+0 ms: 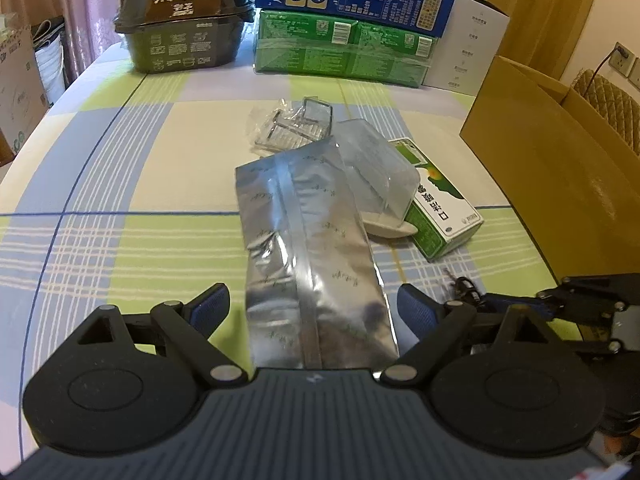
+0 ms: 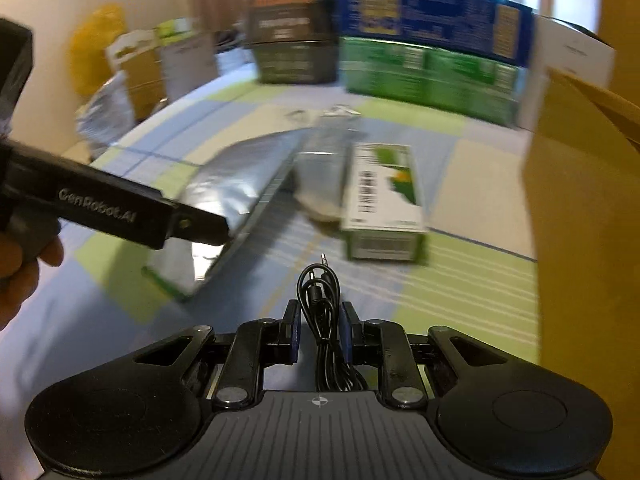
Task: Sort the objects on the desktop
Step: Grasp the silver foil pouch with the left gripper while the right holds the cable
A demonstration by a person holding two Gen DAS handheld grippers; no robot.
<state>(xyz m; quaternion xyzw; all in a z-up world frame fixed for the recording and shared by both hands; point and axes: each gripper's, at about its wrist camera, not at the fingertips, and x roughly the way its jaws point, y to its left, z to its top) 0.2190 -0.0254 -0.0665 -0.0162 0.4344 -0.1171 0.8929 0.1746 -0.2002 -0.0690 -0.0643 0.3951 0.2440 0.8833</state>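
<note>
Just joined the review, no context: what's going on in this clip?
A person is sorting table clutter with two handheld grippers. The right gripper is shut on a coiled black cable, held above the tablecloth. The left gripper is open, its fingers on either side of the near end of a silver foil pouch that lies flat on the checked tablecloth. A green and white box, a clear plastic packet and an open cardboard box at the right are untouched.
</note>
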